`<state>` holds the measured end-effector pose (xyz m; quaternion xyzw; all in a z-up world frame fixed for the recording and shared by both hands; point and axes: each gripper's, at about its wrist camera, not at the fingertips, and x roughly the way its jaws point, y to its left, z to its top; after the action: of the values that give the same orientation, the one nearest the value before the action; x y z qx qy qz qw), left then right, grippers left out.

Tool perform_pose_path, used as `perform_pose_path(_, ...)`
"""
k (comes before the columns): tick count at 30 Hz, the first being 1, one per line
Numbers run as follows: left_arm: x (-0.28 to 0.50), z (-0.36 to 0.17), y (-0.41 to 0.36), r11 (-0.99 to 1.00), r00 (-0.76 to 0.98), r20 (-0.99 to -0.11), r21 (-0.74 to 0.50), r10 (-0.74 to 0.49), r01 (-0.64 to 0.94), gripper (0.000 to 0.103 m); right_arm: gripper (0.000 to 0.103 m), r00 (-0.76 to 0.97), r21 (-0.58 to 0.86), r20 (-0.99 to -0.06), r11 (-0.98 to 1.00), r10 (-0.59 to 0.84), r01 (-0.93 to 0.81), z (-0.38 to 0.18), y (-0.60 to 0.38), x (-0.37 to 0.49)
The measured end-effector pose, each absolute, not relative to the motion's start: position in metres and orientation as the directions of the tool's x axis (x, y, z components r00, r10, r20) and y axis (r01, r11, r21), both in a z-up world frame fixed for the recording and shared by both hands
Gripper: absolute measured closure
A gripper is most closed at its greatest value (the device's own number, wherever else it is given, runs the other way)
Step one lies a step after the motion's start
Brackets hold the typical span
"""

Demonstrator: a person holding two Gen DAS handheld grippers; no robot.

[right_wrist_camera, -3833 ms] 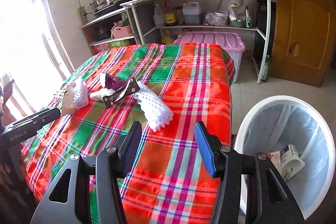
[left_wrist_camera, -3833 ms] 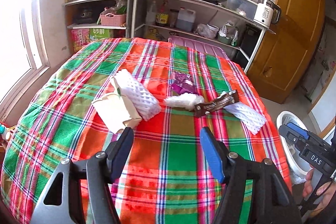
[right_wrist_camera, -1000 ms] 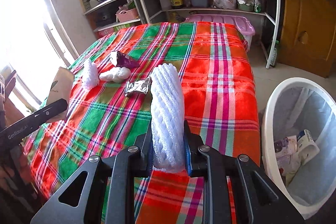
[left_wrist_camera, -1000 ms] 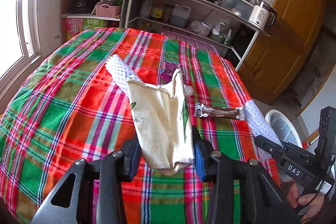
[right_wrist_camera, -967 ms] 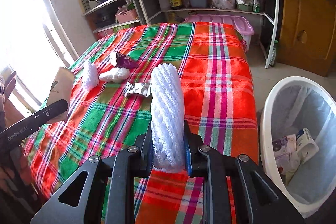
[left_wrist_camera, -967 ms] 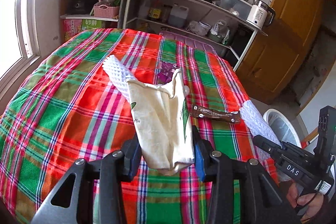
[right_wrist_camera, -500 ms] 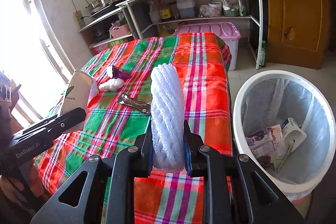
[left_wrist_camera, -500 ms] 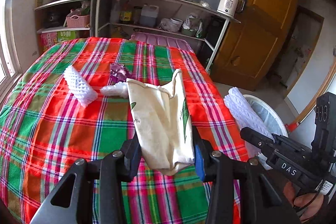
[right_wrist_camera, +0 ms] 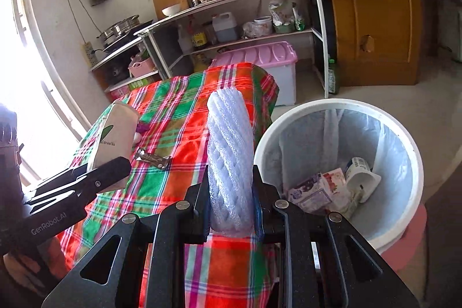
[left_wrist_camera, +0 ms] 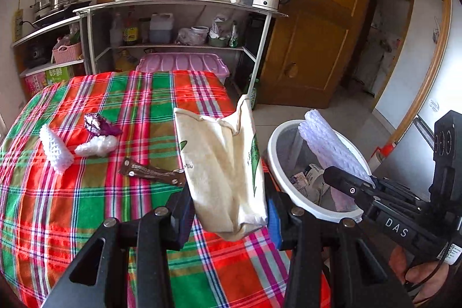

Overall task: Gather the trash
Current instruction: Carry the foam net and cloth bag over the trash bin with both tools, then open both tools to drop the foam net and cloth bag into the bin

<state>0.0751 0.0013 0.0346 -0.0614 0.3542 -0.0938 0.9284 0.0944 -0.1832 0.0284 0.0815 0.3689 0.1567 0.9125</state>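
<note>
Between the dark pads of the left gripper (left_wrist_camera: 228, 210), a cream paper carton with green leaf print (left_wrist_camera: 225, 169) is clamped upright above the red-and-green plaid tablecloth (left_wrist_camera: 86, 207). Right gripper (right_wrist_camera: 231, 210): fingers closed on a white foam mesh fruit sleeve (right_wrist_camera: 229, 158), standing upright, near the rim of the white round waste bin with clear liner (right_wrist_camera: 404, 134) at its 3 o'clock. Bin holds printed packets. On the cloth, at 10 o'clock of the carton: brown foil wrapper (left_wrist_camera: 151, 171), second white foam sleeve (left_wrist_camera: 55, 149), crumpled white plastic (left_wrist_camera: 96, 145), purple wrapper (left_wrist_camera: 99, 123)
</note>
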Motion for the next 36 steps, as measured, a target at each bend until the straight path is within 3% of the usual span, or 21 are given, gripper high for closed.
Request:
perform_pose_path(15, 0.110, 0.030, -0.084, 0.939, 0.659, -0.672, -0.193, -0.339, 0.285, 0.059, 0.080, 0.692, 0.226, -0.698, 0.973, 0.185, -0.032, 0.015, -0.263, 0.106)
perform_pose_path(28, 0.132, 0.015, -0.133, 0.927, 0.607, -0.715, -0.161, -0.346, 0.340, 0.058, 0.079, 0.647, 0.168, -0.756, 0.985, 0.098, 0.048, -0.009, -0.294, 0.129)
perform_pose_path(36, 0.133, 0.014, -0.130, 0.929, 0.601, -0.722, -0.167, -0.342, 0.329, 0.049, 0.057, 0.643, 0.163, -0.761, 0.985, 0.092, 0.052, -0.009, -0.296, 0.125)
